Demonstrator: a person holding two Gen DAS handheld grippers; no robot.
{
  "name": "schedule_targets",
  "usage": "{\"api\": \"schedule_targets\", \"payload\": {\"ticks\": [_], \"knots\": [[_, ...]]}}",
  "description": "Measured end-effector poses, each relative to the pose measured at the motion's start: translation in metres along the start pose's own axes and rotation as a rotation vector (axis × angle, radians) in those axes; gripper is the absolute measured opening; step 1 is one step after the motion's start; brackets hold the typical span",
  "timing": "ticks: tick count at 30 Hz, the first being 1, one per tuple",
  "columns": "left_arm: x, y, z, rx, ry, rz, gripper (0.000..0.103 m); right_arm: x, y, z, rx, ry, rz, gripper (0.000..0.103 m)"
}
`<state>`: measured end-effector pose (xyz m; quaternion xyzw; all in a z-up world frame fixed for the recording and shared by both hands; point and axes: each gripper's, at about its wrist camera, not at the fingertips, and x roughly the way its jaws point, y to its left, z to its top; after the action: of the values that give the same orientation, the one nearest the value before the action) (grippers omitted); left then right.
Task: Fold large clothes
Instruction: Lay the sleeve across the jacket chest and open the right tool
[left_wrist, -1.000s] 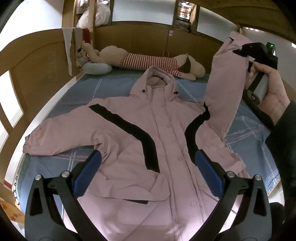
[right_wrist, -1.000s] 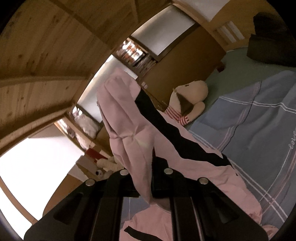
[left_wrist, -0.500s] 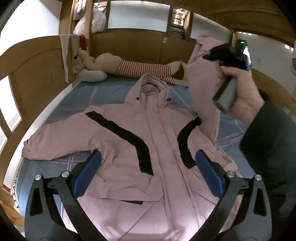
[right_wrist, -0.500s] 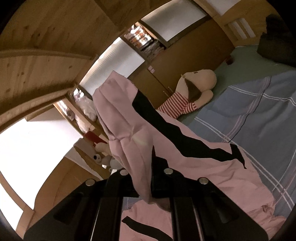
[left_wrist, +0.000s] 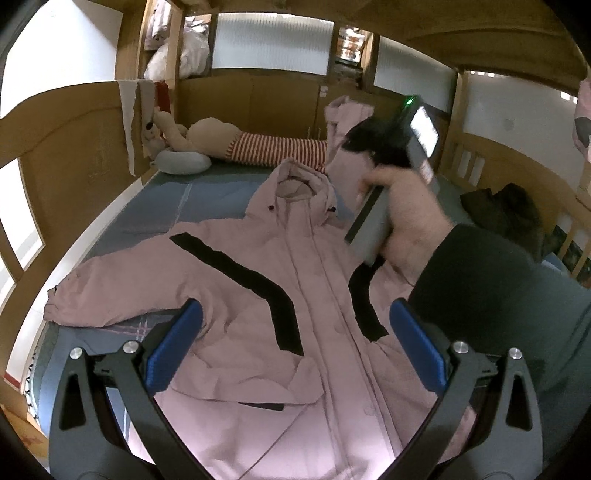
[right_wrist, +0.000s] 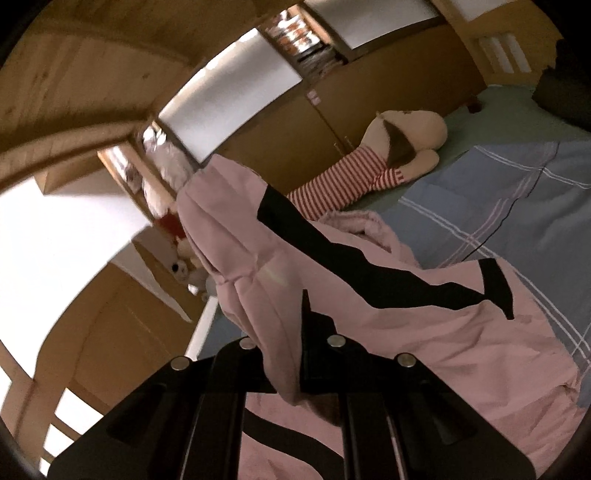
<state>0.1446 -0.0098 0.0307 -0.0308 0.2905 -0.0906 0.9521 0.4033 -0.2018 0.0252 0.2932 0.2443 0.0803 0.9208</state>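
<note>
Pink jacket (left_wrist: 295, 314) lies flat; right gripper (right_wrist: 295, 354) pinches its sleeve (right_wrist: 236, 266) toward 12 o'clock for folding inward; left gripper (left_wrist: 291, 339) hovers open.

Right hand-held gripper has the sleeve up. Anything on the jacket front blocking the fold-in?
Nothing visible. The right hand-held gripper is shut on the sleeve; the jacket front lies bare, and the open left hand-held gripper hovers above its lower part.
</note>
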Motion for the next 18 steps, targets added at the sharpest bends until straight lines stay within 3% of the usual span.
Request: {"api": "schedule_targets", "payload": {"ticks": [8,18], "knots": [[0.000,0.012,0.005,-0.035,-0.001,0.003,0.101,0.042,0.020,-0.047,-0.127,0.073,-0.064,0.008],[0.001,0.013,0.005,-0.034,0.007,0.001,0.101,0.096,0.038,-0.115,-0.373,0.191,-0.192,0.008]]}}
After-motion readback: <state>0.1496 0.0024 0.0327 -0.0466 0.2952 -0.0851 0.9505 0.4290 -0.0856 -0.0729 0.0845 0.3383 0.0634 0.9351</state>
